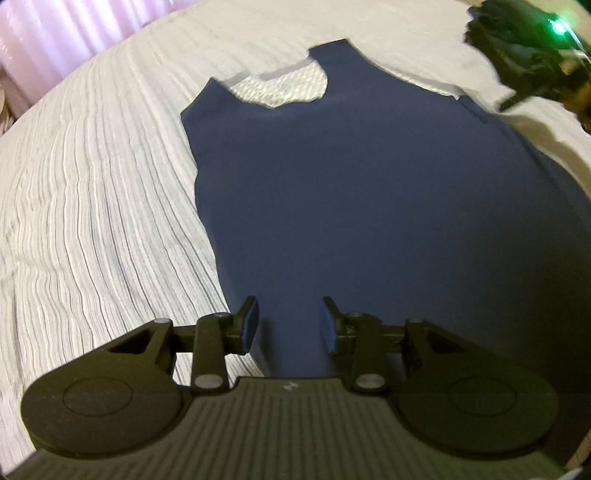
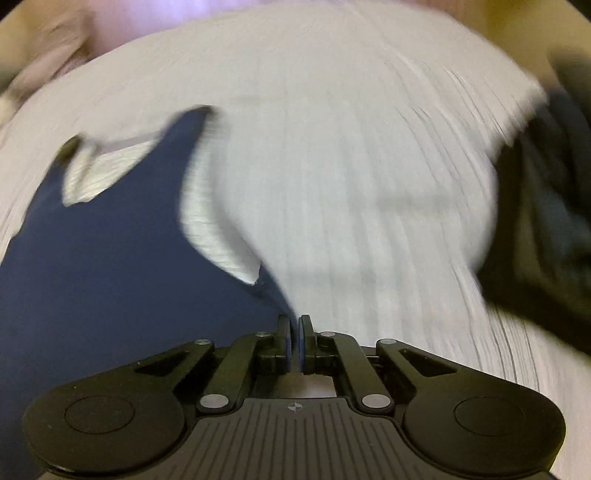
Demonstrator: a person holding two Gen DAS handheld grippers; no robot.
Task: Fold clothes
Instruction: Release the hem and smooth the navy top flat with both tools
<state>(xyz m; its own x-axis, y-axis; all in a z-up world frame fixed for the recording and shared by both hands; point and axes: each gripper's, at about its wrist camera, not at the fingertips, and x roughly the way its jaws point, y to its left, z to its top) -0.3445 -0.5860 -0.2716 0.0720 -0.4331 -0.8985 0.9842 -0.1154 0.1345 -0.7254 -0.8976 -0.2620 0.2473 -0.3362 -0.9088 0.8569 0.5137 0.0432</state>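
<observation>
A navy sleeveless top [image 1: 354, 177] lies flat on a white ribbed bedspread [image 1: 92, 192], neckline at the far end. My left gripper [image 1: 290, 325] is open and empty, just above the top's near left part. My right gripper [image 2: 294, 336] is shut on the top's right side edge [image 2: 273, 291], below the armhole, and pulls it up off the bedspread; the view is blurred by motion. The top fills the left of the right wrist view [image 2: 110, 258]. The right gripper also shows blurred at the far right of the left wrist view [image 1: 532, 62].
The bedspread [image 2: 369, 184] covers the whole surface. A dark garment pile [image 2: 543, 229] lies at the right edge in the right wrist view. Pale curtains [image 1: 48, 33] hang beyond the far left corner.
</observation>
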